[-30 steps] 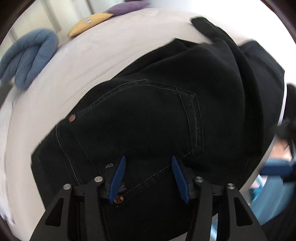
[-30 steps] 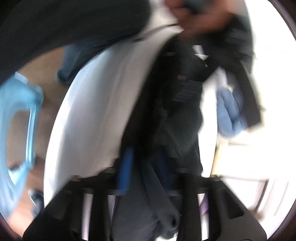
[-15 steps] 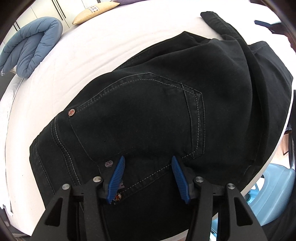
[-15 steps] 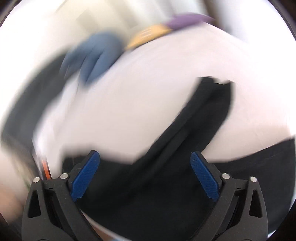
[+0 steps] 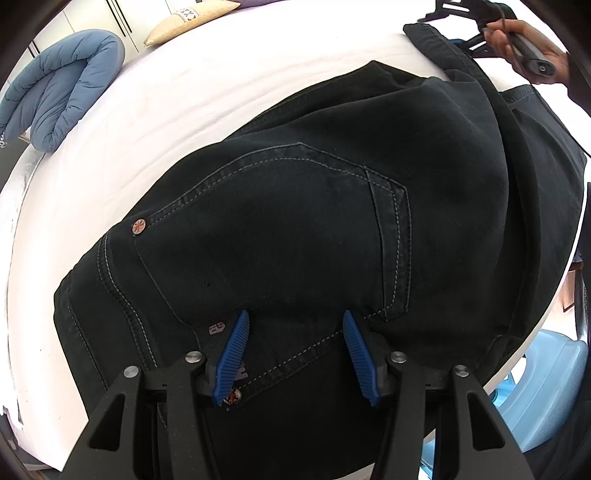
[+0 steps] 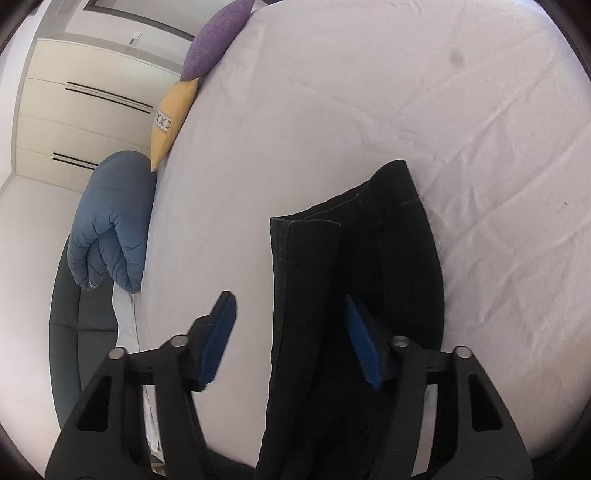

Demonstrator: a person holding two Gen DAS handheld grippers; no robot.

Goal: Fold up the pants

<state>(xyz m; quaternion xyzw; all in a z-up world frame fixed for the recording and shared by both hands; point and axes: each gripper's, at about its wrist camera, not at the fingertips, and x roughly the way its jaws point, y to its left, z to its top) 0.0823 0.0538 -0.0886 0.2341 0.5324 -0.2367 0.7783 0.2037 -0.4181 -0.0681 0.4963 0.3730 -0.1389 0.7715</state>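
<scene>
Black jeans (image 5: 314, 229) lie on a white bed sheet (image 5: 192, 96), back pocket up, waist end nearest me. My left gripper (image 5: 293, 321) is open, its blue pads resting on the fabric just below the pocket. In the right wrist view the leg ends (image 6: 354, 258) lie stacked on the sheet (image 6: 369, 92). My right gripper (image 6: 290, 306) is open over them, the leg edge between its fingers, not clamped. The right gripper and the hand holding it also show in the left wrist view (image 5: 517, 33) at the far leg end.
A rolled blue duvet (image 5: 62, 88) lies at the bed's left edge, also in the right wrist view (image 6: 110, 218). A yellow cushion (image 6: 173, 118) and a purple cushion (image 6: 218, 37) lie beyond it. A light blue plastic stool (image 5: 546, 387) stands beside the bed. Wardrobe doors (image 6: 74, 110) stand behind.
My right gripper swung from the waist side to the leg ends, opened wide, then narrowed over the legs. My left gripper stayed open on the pocket area.
</scene>
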